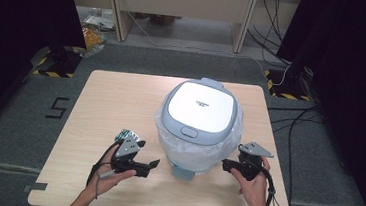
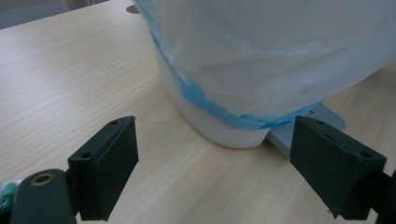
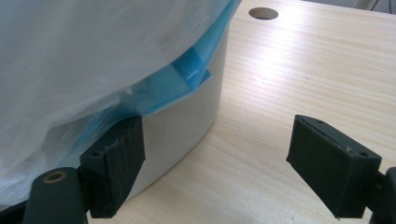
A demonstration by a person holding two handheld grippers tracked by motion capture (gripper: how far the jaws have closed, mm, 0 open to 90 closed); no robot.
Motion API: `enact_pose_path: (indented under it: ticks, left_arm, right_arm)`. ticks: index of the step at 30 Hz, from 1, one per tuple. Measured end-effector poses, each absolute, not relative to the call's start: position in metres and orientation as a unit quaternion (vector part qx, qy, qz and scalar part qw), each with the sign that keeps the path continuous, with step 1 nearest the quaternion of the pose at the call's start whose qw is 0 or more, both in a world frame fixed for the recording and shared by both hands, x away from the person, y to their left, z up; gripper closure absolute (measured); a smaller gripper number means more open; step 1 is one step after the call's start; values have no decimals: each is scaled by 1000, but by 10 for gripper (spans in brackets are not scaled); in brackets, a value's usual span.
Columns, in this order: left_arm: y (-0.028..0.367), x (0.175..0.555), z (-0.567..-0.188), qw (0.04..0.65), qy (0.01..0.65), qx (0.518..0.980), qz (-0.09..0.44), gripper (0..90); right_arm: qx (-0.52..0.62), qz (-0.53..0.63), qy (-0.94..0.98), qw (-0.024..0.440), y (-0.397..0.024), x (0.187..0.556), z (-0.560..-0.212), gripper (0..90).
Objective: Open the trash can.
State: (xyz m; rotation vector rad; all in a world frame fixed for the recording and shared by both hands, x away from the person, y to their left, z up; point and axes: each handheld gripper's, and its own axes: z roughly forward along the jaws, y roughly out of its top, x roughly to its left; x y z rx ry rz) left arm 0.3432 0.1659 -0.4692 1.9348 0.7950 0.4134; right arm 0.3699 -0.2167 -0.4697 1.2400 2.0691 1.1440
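A white bin with a grey-rimmed lid [image 1: 200, 107] stands in the middle of the wooden table [image 1: 106, 101]. A translucent bag liner [image 1: 201, 152] with a blue edge [image 2: 196, 95] hangs over its sides. A pale blue pedal [image 1: 182, 172] sticks out at its front foot. My left gripper [image 1: 153, 164] is low at the bin's front left, open, with its jaws framing the bin's base [image 2: 233, 135]. My right gripper [image 1: 227, 164] is at the bin's front right, open. Its left jaw sits close against the bin wall [image 3: 187, 126] under the bag's blue edge [image 3: 191, 70].
A small green and white packet [image 1: 127, 136] lies just behind my left hand. A round cable hole [image 3: 263, 13] is cut in the table's far side. Cables [image 1: 290, 117] run over the floor at the right, and a "5" mark [image 1: 57, 107] is on the floor at the left.
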Motion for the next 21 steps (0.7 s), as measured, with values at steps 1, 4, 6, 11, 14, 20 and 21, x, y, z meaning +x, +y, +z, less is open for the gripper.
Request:
enact_pose_path:
  ticks: [1, 4, 6, 11, 14, 20, 21]
  left_arm:
    - [163, 343, -470, 487, 323, 795, 164, 153]
    - [157, 342, -472, 489, 314, 800, 152, 153]
    - [154, 341, -473, 493, 310, 799, 148, 155]
    - [150, 341, -477, 504, 298, 800, 136, 154]
    - [147, 341, -479, 506, 299, 798, 133, 152]
    - [139, 335, -481, 505, 279, 806, 132, 152]
    - [138, 333, -482, 502, 278, 808, 132, 152]
  right_arm:
    - [450, 419, 753, 233, -217, 371, -470, 189]
    - [443, 422, 754, 237, -216, 375, -470, 189]
    - [442, 422, 754, 240, -215, 379, -470, 189]
    - [435, 438, 753, 230, -212, 393, -472, 188]
    - [424, 436, 756, 241, -208, 400, -471, 190]
    - [423, 434, 762, 228, -203, 418, -469, 190]
    - [422, 434, 763, 227, -202, 421, -469, 190]
